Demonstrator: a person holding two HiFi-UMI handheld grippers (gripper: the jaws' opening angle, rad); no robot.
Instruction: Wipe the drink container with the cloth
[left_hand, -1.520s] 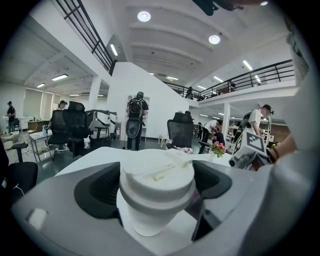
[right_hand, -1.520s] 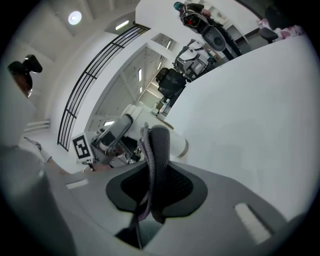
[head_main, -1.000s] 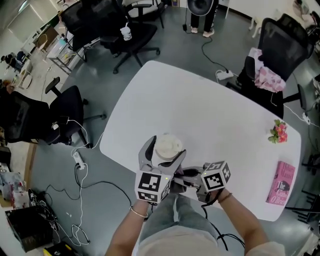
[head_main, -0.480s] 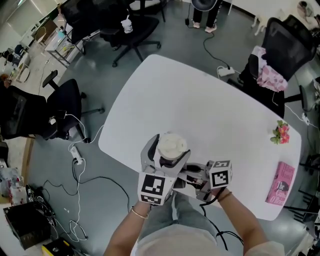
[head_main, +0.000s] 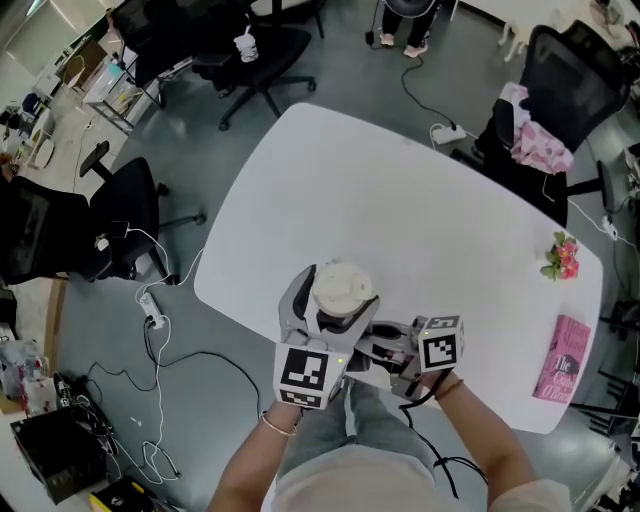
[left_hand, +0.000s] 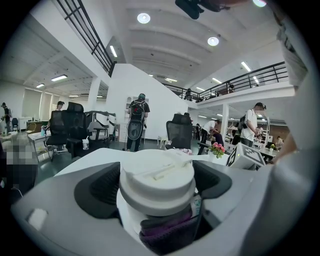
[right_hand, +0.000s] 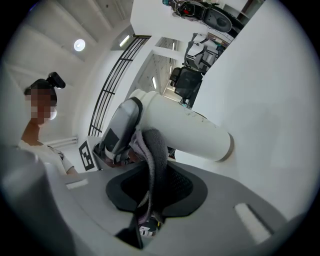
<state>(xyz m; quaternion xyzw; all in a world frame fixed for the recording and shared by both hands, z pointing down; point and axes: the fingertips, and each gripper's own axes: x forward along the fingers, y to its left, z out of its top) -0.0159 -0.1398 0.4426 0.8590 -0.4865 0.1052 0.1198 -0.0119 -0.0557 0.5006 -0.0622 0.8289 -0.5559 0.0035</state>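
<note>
A white drink container with a white lid (head_main: 340, 290) is held upright above the near edge of the white table (head_main: 400, 210). My left gripper (head_main: 328, 308) is shut on its body, one jaw on each side (left_hand: 156, 186). My right gripper (head_main: 385, 352) is shut on a dark grey-purple cloth (right_hand: 152, 165) and presses it against the container's lower side (right_hand: 185, 132). The cloth (left_hand: 167, 230) shows under the lid in the left gripper view. In the head view the cloth is mostly hidden between the two grippers.
A pink book (head_main: 566, 358) and a small pot of pink flowers (head_main: 558, 258) lie at the table's right end. Black office chairs (head_main: 120, 215) and cables stand on the grey floor to the left. Another chair with pink fabric (head_main: 540, 110) is behind the table.
Both grippers and the container have stayed nearly in place; the right gripper shifted slightly beside the container. The head camera drifted a little.
</note>
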